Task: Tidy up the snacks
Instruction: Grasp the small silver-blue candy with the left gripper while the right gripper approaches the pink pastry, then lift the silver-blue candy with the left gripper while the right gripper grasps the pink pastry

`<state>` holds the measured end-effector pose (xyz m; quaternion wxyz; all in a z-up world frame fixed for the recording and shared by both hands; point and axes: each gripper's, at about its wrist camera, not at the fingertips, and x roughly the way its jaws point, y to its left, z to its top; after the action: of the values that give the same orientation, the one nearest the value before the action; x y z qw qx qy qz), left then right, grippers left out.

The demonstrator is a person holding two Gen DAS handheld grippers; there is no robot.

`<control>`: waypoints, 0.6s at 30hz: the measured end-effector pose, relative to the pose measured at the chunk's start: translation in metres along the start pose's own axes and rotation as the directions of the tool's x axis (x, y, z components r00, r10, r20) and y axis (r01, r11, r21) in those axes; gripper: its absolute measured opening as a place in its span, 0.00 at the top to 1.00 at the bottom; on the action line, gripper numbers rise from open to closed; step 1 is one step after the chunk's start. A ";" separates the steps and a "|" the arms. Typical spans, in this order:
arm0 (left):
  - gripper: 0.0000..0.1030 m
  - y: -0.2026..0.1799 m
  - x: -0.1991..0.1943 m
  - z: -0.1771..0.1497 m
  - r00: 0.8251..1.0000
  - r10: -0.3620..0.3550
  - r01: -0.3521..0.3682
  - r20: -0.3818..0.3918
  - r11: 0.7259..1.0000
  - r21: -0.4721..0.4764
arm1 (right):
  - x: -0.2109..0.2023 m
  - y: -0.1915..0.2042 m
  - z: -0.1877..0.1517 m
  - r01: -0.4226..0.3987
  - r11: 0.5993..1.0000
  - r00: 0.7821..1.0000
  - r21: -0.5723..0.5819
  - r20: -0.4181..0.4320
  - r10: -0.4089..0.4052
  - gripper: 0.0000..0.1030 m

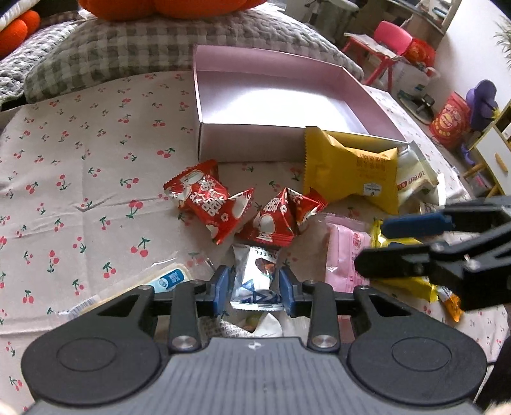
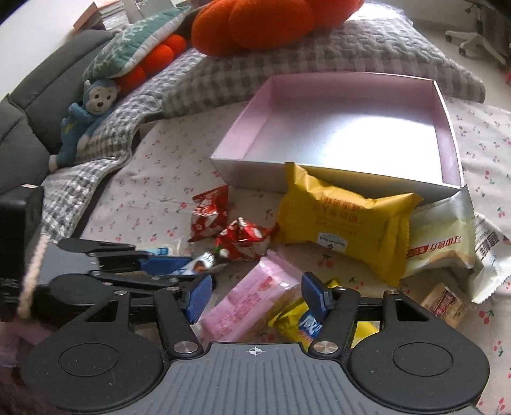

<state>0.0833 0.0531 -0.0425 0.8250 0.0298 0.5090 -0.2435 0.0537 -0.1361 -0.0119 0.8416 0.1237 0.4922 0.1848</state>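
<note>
1. The silver truffle packet [image 1: 255, 281] is partly covered by the left gripper [image 1: 255, 289].
2. The box [image 1: 242, 143] near wall is partly screened by the yellow packet [image 1: 354, 169].
3. The orange cushion [image 2: 255, 22] is cut off by the top edge.

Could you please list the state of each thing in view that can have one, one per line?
pink box: open, no lid, nothing inside.
left gripper: jaws shut on white truffle packet.
right gripper: jaws open, around pink packet, not clamped.
yellow packet: sealed, leaning on the box's front wall.
two red packets: sealed, on the cloth before the box.
white packet: sealed, lying beside the yellow one.
</note>
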 end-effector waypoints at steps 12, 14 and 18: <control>0.80 0.007 0.000 0.002 1.000 0.010 -0.009 0.017 0.996 -0.085 | 0.021 0.002 -0.014 -0.054 0.993 0.996 0.109 -0.064 0.061 0.38; 0.82 0.008 0.000 0.001 1.000 0.019 -0.017 0.019 0.995 -0.095 | 0.022 0.010 -0.018 -0.020 0.997 0.999 0.071 -0.036 0.023 0.38; 0.83 0.011 -0.002 0.001 0.999 0.041 -0.037 0.026 0.992 -0.122 | 0.025 0.026 -0.027 0.052 0.998 0.999 -0.030 0.018 -0.051 0.38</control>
<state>0.0882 0.0638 -0.0424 0.8371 -0.0139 0.5105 -0.1962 0.0363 -0.1005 -0.0347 0.8519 0.0997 0.4853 0.1694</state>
